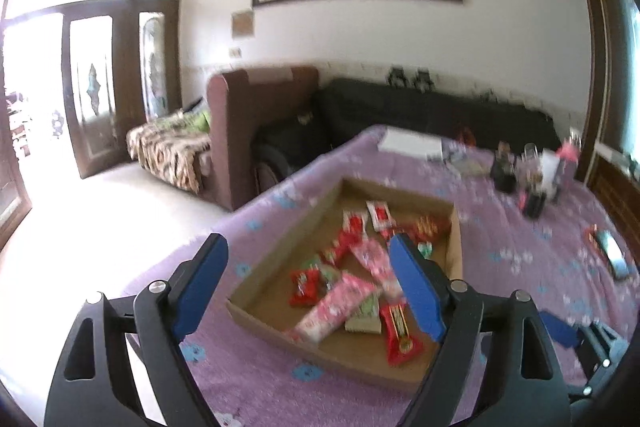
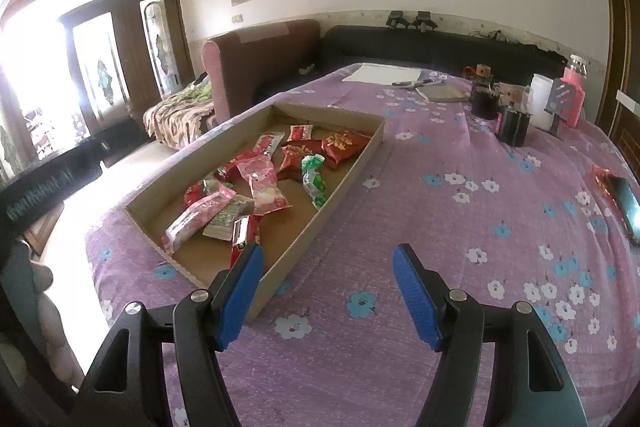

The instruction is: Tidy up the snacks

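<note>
Snacks: a loose heap of wrapped packets (image 2: pixel 256 183), red, pink and green, lying inside the cardboard tray (image 2: pixel 344 183), none stacked neatly, several overlapping.
Landmark: the cardboard tray, a shallow open box resting on the purple flowered cloth (image 2: pixel 440 227) that covers the table.
Tray's long axis: in the right wrist view it runs from the near left corner away toward the far right, so the packets are strung out along that line.
Left gripper (image 1: pixel 308 291): jaws spread wide with nothing between the pads; it hangs over the near end of the tray, and a pink packet (image 1: pixel 340 303) and a red packet (image 1: pixel 400 335) lie just ahead of and below its fingers. This view is blurred, so which packet it is lined up on cannot be told.
Right gripper (image 2: pixel 328 291): jaws apart and holding nothing; its left finger (image 2: pixel 240 299) overlaps the tray's near right corner in the view, while the rest of it is over bare cloth to the right of the tray.
Nearer hand: the left one, by my reading, since it is already above the tray's contents while the right sits off the long side wall.
Loose item: a red wrapper (image 2: pixel 600 179) lies well to the right of the tray, touching a phone (image 2: pixel 628 207); the right gripper is the closer one to it.
Beyond the tray: dark jars (image 2: pixel 512 127) and a notebook (image 2: pixel 440 93) at the far right, well apart from the snacks.
Judgement: few if any snacks remain outside the tray, so the work looks nearly done.
</note>
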Demonstrator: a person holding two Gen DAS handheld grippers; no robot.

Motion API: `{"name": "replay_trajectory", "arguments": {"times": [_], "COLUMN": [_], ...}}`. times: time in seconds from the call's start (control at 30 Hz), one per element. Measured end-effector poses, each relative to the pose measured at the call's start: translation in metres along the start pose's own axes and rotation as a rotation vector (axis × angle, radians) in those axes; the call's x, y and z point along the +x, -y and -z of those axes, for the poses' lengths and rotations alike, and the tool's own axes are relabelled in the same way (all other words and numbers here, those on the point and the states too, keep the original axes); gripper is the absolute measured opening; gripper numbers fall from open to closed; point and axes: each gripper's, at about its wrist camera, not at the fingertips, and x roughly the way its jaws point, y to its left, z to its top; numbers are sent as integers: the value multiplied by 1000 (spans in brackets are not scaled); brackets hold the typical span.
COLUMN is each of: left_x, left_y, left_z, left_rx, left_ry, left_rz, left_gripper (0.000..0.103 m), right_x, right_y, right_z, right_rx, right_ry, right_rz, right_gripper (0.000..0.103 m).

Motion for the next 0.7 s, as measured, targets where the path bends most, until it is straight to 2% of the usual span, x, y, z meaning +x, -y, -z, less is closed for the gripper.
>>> {"name": "replay_trajectory", "arguments": {"times": [0.07,0.2,0.27,0.33,0.47,0.57,0.7], "left_x": [-10,-26,-33,-38,-31,-13,8], "left_y": [-6,-17,-23,-28,-29,-19,-12], "left_z": [-4,-9,-12,-13,-19,-19,-8], "left_rx": [-20,-49,-73,-98,-91,-28,-20], "left_ry": [57,148,187,212,154,69,-41], "left_rz": [-13,-53,-70,-57,-51,-19,6], "left_gripper": [89,92,103,103,103,103,103], "right_x": [-1,-4,-6,-8,-12,-14,-17], "right_y": [-2,-3,-3,-4,-6,-9,-10], "right_z": [0,0,0,-1,-2,-2,-2], "right_rx": [-3,-5,-2,0,-4,-13,-22], "right_ry": [6,19,25,32,52,64,78], "right_rz": [2,1,-5,-10,-15,-17,-20], "right_gripper": [70,72,72,72,72,72,73]}}
